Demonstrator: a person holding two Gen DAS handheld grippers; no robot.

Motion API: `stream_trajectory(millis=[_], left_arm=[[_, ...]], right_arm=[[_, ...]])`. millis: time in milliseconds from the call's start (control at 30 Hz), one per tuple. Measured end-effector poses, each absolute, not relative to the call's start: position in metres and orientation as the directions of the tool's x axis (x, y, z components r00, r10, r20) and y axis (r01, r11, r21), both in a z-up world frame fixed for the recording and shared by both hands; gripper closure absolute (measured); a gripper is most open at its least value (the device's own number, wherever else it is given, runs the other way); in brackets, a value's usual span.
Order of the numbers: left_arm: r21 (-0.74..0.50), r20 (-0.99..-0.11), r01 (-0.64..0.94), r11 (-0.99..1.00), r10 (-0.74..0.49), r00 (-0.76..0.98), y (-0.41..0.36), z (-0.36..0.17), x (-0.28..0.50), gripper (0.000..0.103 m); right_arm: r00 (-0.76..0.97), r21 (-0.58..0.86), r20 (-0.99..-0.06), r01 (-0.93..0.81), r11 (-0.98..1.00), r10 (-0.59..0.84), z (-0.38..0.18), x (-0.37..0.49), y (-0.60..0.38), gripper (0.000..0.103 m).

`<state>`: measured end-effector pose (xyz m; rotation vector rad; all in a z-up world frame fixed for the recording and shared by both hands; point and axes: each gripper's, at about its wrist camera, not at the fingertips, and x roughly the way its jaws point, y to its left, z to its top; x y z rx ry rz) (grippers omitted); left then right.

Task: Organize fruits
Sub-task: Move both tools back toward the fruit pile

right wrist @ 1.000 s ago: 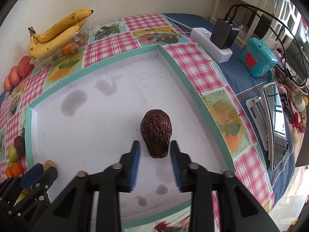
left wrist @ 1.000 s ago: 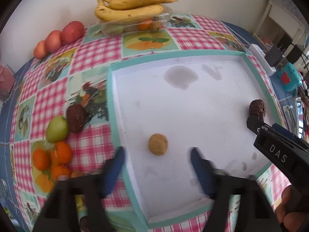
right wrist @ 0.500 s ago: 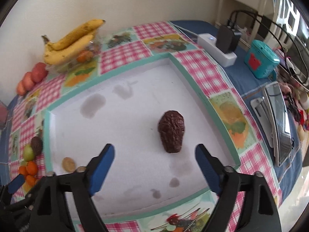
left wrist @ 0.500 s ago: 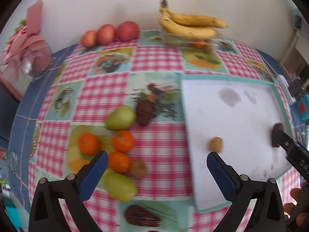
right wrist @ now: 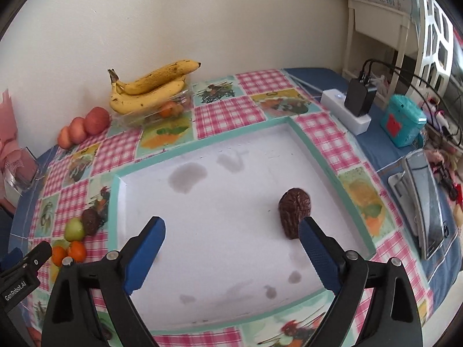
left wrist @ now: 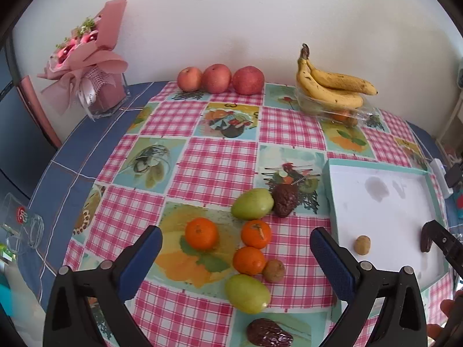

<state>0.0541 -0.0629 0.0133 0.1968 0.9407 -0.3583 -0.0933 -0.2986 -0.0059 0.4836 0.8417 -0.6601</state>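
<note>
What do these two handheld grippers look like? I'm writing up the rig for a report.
Both match: the left gripper and right gripper have black plastic frames with silver rivets and two fingers faced with ribbed blue pads. White "GenRobot.AI" lettering marks the left gripper's black body in the right wrist view. No cables or sleeves show.

I see a plain pale wall (right wrist: 202, 14) at twelve o'clock and a white stand (right wrist: 376, 29) at two (daylight, seemingly from the right).

Right claw (right wrist: 231, 240) agape (empty) over tray (right wrist: 306, 144)
</note>
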Motion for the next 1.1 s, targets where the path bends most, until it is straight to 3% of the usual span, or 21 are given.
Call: stream_trajectory(millis=[300,733,1100], left_arm=[[-0.034,-0.818,0.374,0.927,-0.241,0.523,-0.04,0.019,0.06,0.0],[-0.134,-0.782,0.311,0.941,-0.293,0.551,-0.002,0.035,0.079,0.0],[-0.134,-0.774,0.242,0.961,-0.254,0.58,0.024,0.041,0.089,0.0]], right_arm=[[0.521,0.2,-0.813,0.671,0.714,-0.262,-0.001,-0.084,-0.285,0.009],[0.593,0.102,-0.749,0.542,0.834,-0.294,0.025,-0.056,-0.24,0.009],[0.611,0.145,-0.773,0.432,0.89,-0.17,0.019,-0.034,-0.201,0.009]])
